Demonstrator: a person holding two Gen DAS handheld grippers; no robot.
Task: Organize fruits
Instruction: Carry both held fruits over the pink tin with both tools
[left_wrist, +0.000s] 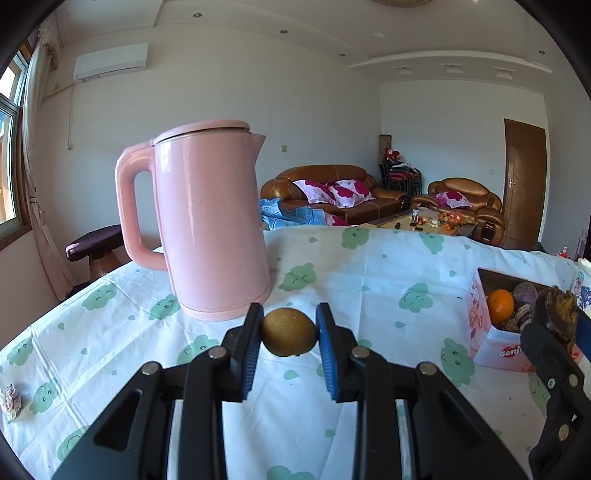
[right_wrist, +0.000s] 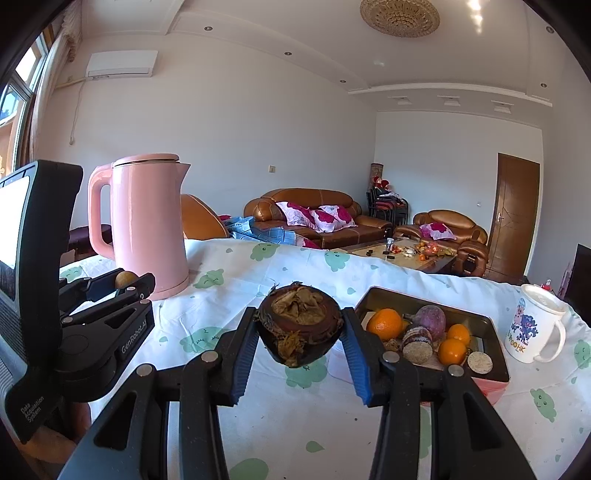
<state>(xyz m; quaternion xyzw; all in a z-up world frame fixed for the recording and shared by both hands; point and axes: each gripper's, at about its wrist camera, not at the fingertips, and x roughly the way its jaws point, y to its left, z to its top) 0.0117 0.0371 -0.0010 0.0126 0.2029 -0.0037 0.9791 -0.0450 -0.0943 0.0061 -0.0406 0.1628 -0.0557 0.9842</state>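
My left gripper (left_wrist: 289, 336) is shut on a small round brown fruit (left_wrist: 289, 331) and holds it above the tablecloth, just in front of the pink kettle (left_wrist: 210, 221). My right gripper (right_wrist: 300, 334) is shut on a dark brown fruit (right_wrist: 300, 328) with a dried, flaky top, held above the cloth left of the fruit box (right_wrist: 491, 325). The box holds oranges (right_wrist: 385, 323), a purple fruit (right_wrist: 428, 319) and other pieces. The left gripper with its fruit also shows in the right wrist view (right_wrist: 123, 281). The right gripper and its fruit show in the left wrist view (left_wrist: 557, 314), in front of the box (left_wrist: 480, 332).
A white mug (right_wrist: 535, 325) with a cartoon print stands right of the box. The kettle (right_wrist: 147, 229) stands at the table's far left. A small shell-like object (left_wrist: 11, 400) lies near the left edge. The table (right_wrist: 295, 266) carries a white cloth with green prints. Sofas stand beyond.
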